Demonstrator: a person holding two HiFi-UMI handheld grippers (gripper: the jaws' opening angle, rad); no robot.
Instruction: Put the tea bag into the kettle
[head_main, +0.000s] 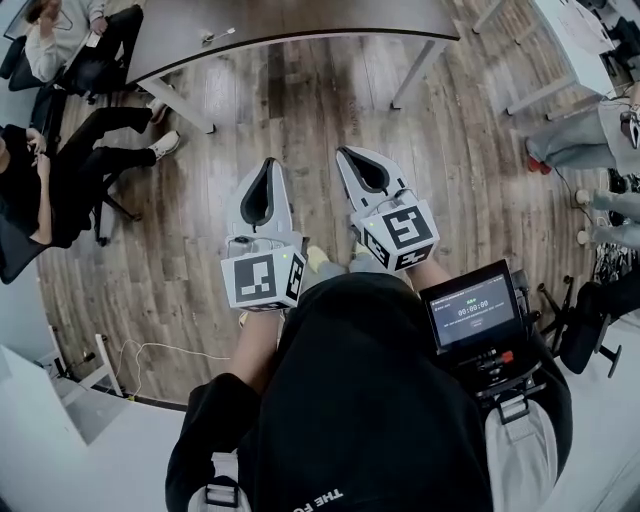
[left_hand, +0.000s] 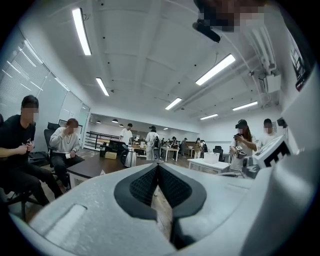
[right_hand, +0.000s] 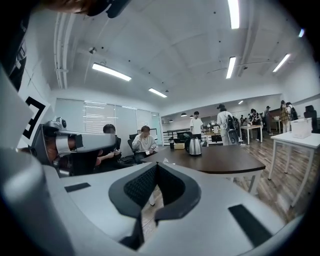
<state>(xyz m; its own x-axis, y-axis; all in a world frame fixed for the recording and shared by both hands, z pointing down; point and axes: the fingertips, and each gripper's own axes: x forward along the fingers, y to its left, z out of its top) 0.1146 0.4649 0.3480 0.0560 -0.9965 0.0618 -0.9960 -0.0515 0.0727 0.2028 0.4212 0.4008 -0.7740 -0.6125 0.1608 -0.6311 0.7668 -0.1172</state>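
Now holding left gripper (head_main: 268, 166) and right gripper (head_main: 348, 156) clenched on nothing, side by side short of the table (head_main: 300, 25), with the kettle (right_hand: 194, 146) standing on it.

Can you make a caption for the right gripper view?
Right gripper, shut and empty, faces a kettle on a dark table.
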